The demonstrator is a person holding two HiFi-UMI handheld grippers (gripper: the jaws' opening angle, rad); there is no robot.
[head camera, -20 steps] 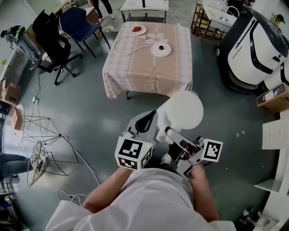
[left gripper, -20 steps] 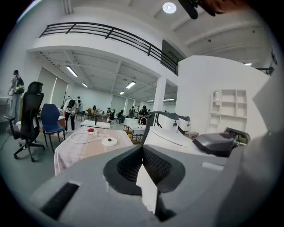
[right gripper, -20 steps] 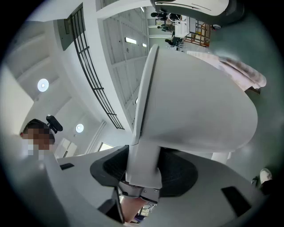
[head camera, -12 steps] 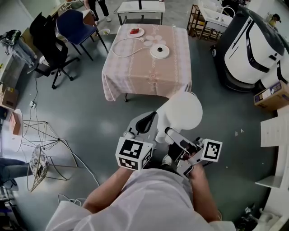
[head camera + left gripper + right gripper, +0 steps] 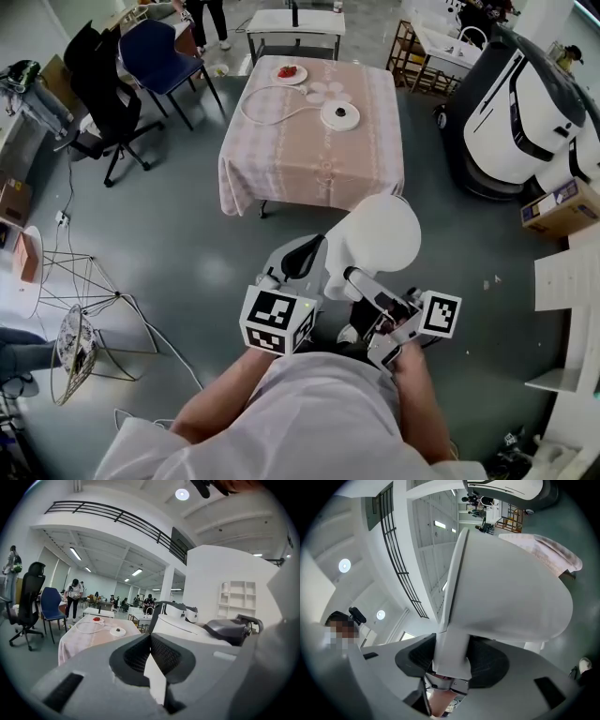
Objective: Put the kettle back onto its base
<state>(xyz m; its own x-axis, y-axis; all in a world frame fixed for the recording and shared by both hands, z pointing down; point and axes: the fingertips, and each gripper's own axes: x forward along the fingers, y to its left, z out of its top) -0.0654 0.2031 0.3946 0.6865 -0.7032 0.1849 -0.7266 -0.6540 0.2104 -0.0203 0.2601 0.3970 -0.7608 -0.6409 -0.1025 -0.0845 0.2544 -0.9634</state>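
Note:
The white kettle (image 5: 380, 234) hangs in front of me above the grey floor, and my right gripper (image 5: 354, 277) is shut on its handle. Seen in the right gripper view, the kettle (image 5: 511, 592) fills the picture, with its handle pinched between that gripper's (image 5: 452, 656) dark pads. My left gripper (image 5: 305, 255) sits just left of the kettle, shut with nothing held; its pads meet in the left gripper view (image 5: 150, 637). The round white base (image 5: 339, 115) lies on the pink-clothed table (image 5: 309, 164) ahead, with its cord (image 5: 267, 98) looped beside it. The left gripper view also shows the base (image 5: 117, 631).
A plate with something red (image 5: 290, 73) sits at the table's far side. A blue chair (image 5: 159, 52) and a black office chair (image 5: 108, 80) stand to the left, and a large white machine (image 5: 520, 103) to the right. A wire stool (image 5: 89, 300) and cable lie on the floor at the left.
The table and base have drifted slightly lower in the head view, a bit nearer to me. Both grippers and the kettle keep the same hold and pose.

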